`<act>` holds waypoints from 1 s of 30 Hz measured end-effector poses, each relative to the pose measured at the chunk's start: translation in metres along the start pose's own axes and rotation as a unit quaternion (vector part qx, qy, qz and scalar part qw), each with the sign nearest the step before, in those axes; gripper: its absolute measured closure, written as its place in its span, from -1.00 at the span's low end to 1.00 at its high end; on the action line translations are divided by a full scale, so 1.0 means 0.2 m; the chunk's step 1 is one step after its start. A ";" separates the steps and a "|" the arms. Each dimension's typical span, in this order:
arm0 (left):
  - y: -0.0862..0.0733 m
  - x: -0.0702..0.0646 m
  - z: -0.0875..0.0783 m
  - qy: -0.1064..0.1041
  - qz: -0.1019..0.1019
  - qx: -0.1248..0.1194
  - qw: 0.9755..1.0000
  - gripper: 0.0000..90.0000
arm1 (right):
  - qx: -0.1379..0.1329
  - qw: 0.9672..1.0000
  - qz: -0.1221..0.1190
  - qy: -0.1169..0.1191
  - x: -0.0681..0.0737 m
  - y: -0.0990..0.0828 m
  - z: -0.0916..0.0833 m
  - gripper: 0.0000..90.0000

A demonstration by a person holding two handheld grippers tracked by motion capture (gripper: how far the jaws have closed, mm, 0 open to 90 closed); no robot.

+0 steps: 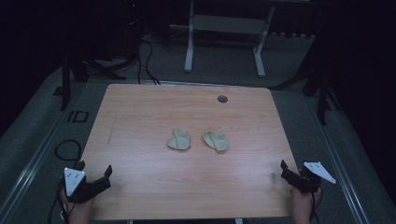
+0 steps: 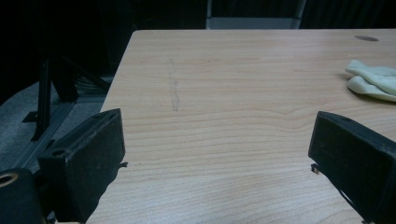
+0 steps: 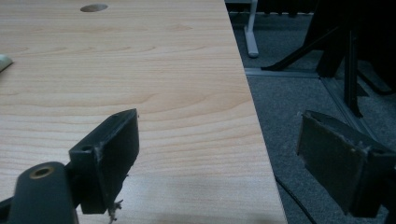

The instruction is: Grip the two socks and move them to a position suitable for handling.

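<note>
Two pale, crumpled cloths are seen near the middle of the counter (image 1: 140, 196), side by side and a little apart — the left cloth (image 1: 179, 139) and the right cloth (image 1: 216, 140). Neither is touched by anything, and the wood around them is bare. In the left gripper view the left cloth (image 2: 372, 80) is glimpsed at the right margin, beyond the jaws.

Toward the far edge, right of centre, a round dark cable hole (image 1: 222, 99) is set into the wood. A faint smudge line (image 2: 173, 88) is marked on the left part of the surface.

The left gripper (image 1: 94, 176) is held at the near left corner by a hand (image 1: 77, 211), its jaws spread wide with nothing between them. The right gripper (image 1: 286, 173) is held at the near right corner, over the right edge, by the other hand (image 1: 302, 205); its jaws are likewise parted and nothing is clamped. Both are well apart from the cloths, with open wood between.

Beyond the far edge, a white frame (image 1: 224, 28) is stood on grey carpet (image 1: 219, 74), and dark cables (image 1: 147, 60) are trailed across it.
</note>
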State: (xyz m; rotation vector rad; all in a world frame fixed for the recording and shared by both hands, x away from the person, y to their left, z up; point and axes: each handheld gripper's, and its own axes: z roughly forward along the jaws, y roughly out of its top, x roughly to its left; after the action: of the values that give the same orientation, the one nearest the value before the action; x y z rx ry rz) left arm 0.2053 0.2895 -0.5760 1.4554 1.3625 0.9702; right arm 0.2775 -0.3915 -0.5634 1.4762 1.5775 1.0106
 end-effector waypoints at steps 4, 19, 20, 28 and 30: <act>0.00 -0.01 0.00 -0.002 0.000 0.000 1.000 -0.92 | 0.001 1.000 0.001 0.008 -0.01 0.00 0.00 -0.71; 0.01 -0.04 0.00 -0.015 0.019 0.020 1.000 -0.91 | 0.038 0.998 -0.010 0.042 0.02 0.12 0.02 -0.68; 0.01 -0.04 0.00 -0.017 0.013 0.020 1.000 -0.91 | 0.044 0.998 -0.009 0.049 0.03 0.13 0.03 -0.68; 0.00 -0.04 0.01 -0.035 0.000 0.026 0.999 -0.91 | 0.093 0.990 -0.035 0.095 0.16 0.20 0.13 -0.69; 0.00 -0.03 0.01 -0.033 -0.003 0.027 0.999 -0.91 | 0.100 0.988 -0.024 0.116 0.20 0.21 0.16 -0.69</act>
State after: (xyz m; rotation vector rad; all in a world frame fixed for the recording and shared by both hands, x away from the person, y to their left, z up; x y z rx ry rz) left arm 0.2068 0.2826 -0.5761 1.5095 1.3530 0.8804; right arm 0.3220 -0.3486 -0.5385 1.4868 1.9188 1.0516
